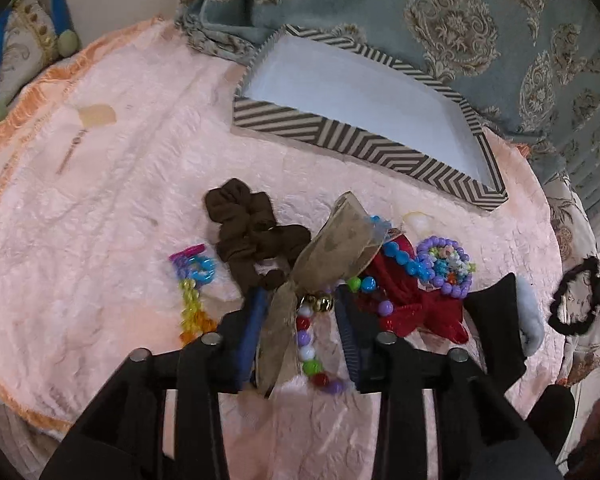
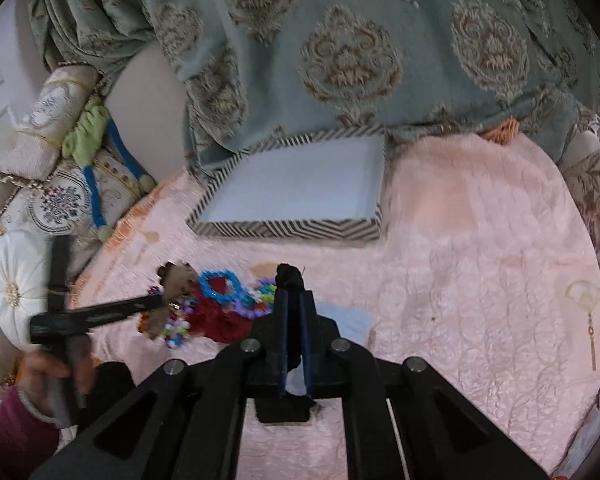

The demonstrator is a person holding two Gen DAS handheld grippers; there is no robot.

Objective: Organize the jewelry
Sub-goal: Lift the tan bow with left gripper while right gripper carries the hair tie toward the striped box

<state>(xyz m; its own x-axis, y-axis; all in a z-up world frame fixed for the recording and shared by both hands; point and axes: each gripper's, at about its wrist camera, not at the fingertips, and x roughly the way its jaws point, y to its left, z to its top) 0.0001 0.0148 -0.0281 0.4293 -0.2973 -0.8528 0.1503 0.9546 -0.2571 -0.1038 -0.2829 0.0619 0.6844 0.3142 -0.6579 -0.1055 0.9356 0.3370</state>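
Note:
A chevron-striped box (image 1: 340, 144) with a white inside lies open and empty at the back of the pink cloth; it also shows in the right wrist view (image 2: 288, 228). A pile of jewelry and hair items lies in front: a brown scrunchie (image 1: 252, 236), a tan ribbon bow (image 1: 332, 252), a multicolour bead necklace (image 1: 308, 344), a red fabric piece (image 1: 416, 308) and a purple bead bracelet (image 1: 444, 264). My left gripper (image 1: 302, 320) is open around the bow and necklace. My right gripper (image 2: 294, 320) is shut on a black scrunchie (image 2: 288, 276), beside the pile (image 2: 220, 304).
A rainbow bead clip (image 1: 192, 280) lies left of the pile. A blue-grey patterned curtain (image 2: 340, 48) hangs behind the box. Cushions (image 2: 52, 184) sit at the left. The pink cloth (image 2: 480, 260) stretches to the right.

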